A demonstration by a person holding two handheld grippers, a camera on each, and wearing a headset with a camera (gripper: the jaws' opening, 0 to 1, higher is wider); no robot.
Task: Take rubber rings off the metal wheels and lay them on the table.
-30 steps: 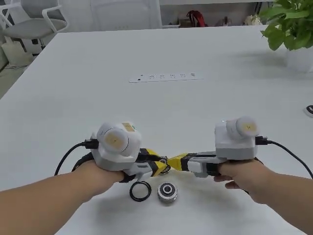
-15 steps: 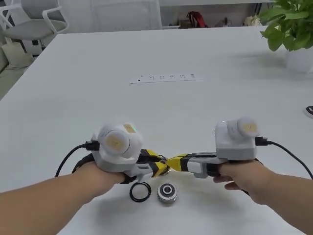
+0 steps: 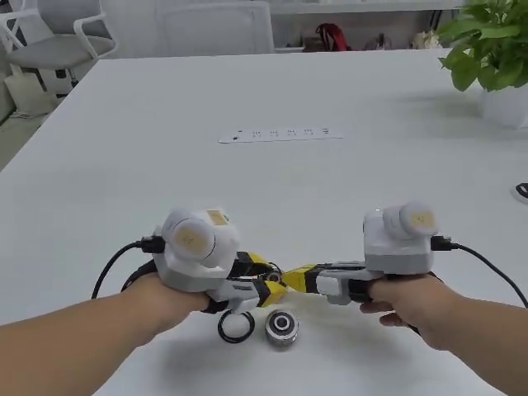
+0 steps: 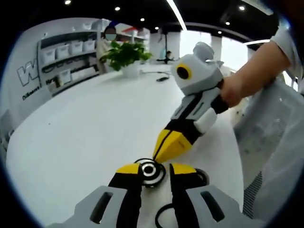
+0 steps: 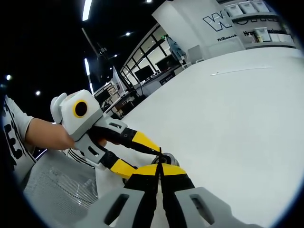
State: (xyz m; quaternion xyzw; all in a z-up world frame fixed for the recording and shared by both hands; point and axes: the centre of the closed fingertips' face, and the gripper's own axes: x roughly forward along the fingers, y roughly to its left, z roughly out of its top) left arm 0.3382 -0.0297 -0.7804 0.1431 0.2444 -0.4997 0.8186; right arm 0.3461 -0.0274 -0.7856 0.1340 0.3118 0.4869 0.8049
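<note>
My left gripper (image 3: 272, 287) is shut on a small metal wheel (image 4: 149, 174), held just above the table (image 3: 272, 190); a black rubber ring runs round the wheel's rim. My right gripper (image 5: 160, 166) comes in from the opposite side, its yellow jaws pressed together on that ring's edge, a thin black sliver showing at the tips. In the left gripper view the right gripper (image 4: 160, 155) touches the top of the wheel. A second metal wheel (image 3: 281, 325) and a loose black rubber ring (image 3: 237, 325) lie on the table just in front of the grippers.
A white power strip (image 3: 280, 132) lies across the middle of the white table. A potted plant (image 3: 493, 49) stands at the far right corner. An office chair (image 3: 58, 37) stands beyond the far left edge. A dark cable end (image 3: 521, 190) lies at the right edge.
Both grippers stay tip to tip on the wheel. The picture has shifted a little, and the loose ring and second wheel lie where they were.
</note>
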